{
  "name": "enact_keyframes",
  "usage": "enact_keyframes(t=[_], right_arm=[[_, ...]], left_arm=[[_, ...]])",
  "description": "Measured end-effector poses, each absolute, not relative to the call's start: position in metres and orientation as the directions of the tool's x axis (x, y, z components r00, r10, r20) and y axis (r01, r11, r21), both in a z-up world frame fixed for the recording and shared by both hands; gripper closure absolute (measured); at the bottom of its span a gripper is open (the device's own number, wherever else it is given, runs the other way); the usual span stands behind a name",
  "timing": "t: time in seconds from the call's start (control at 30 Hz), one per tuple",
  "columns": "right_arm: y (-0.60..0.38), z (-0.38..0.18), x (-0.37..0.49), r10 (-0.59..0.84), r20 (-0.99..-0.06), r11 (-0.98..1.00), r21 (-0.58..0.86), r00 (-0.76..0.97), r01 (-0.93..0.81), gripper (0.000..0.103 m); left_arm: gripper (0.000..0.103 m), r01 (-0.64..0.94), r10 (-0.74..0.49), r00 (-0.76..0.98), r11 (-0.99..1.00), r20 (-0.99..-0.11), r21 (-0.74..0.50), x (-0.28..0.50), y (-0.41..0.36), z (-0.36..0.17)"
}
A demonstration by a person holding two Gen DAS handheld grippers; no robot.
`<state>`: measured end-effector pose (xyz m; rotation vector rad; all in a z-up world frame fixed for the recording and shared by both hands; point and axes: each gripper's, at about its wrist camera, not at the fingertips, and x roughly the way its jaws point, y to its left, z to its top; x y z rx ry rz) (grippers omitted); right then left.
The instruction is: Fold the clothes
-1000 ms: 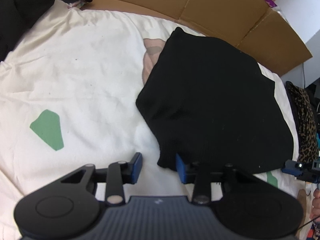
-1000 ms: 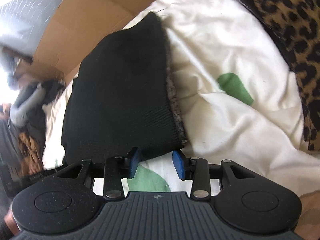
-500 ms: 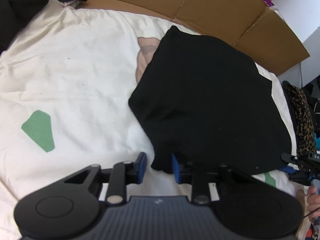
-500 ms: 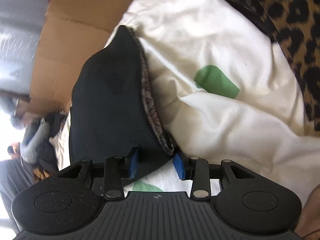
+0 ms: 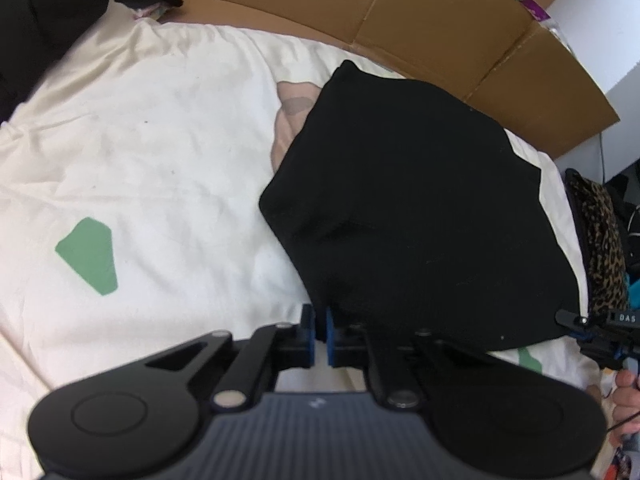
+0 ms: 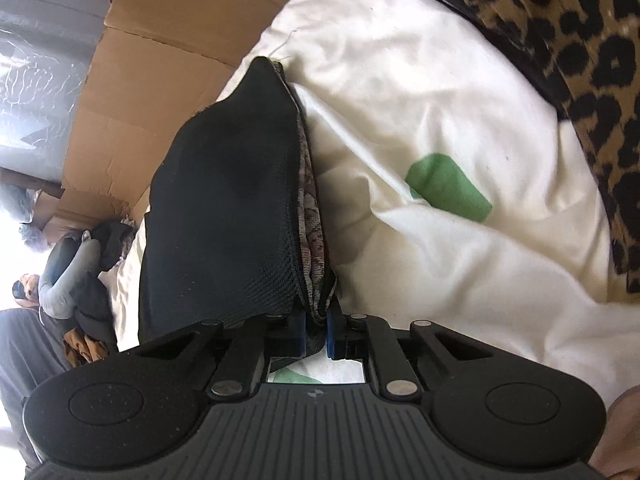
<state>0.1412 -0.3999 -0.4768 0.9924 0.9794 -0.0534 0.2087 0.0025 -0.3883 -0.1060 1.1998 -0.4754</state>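
Two grippers clamp the near edge of a folded black garment (image 5: 420,208) that lies on a cream bedcover (image 5: 152,152) with green patches. The left gripper (image 5: 319,334) has just been closing; its blue pads (image 5: 307,332) stand almost together on the garment's near left corner, though the black cloth hides exactly how much fabric sits between them. The right gripper (image 6: 316,334) has also just been closing, and its narrow jaws pinch the garment's near right corner, where a grey patterned layer (image 6: 312,216) shows under the black top side — what that layer is cannot be made out. In the left view the right gripper appears only as a dark tip at the right edge, cut off by the frame, with a few fingers (image 5: 626,396) below it. Flattened cardboard (image 5: 400,16) lies beyond the bedcover. A leopard-print cloth (image 6: 560,32) fills the top right of the right view, its extent cut off. Dark clothes (image 5: 52,4) pile up at the far left, too dim to tell apart.
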Motion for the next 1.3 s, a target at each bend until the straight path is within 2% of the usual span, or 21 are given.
enact_keyframes(t=[0.37,0.67,0.93,1.3], right_arm=[[-0.417,-0.451,0.143,0.338,-0.712,0.619,0.661,0.615,0.425,0.096],[-0.438,-0.431,0.153,0.287,-0.726,0.666,0.620,0.625,0.414,0.096],[-0.448,-0.430,0.151,0.229,-0.749,0.691,0.575,0.621,0.439,0.097],[-0.449,-0.423,0.121,0.228,-0.754,0.670,0.581,0.616,0.462,0.097]], left_arm=[[0.098,0.327,-0.413,0.256,0.888,-0.874,-0.324,0.203,-0.012,-0.365],[0.098,0.365,-0.452,0.160,0.853,-0.878,-0.373,0.166,-0.009,-0.355],[0.099,0.399,-0.459,0.106,0.832,-0.882,-0.385,0.157,-0.022,-0.362],[0.099,0.435,-0.455,0.025,0.806,-0.890,-0.401,0.145,-0.019,-0.356]])
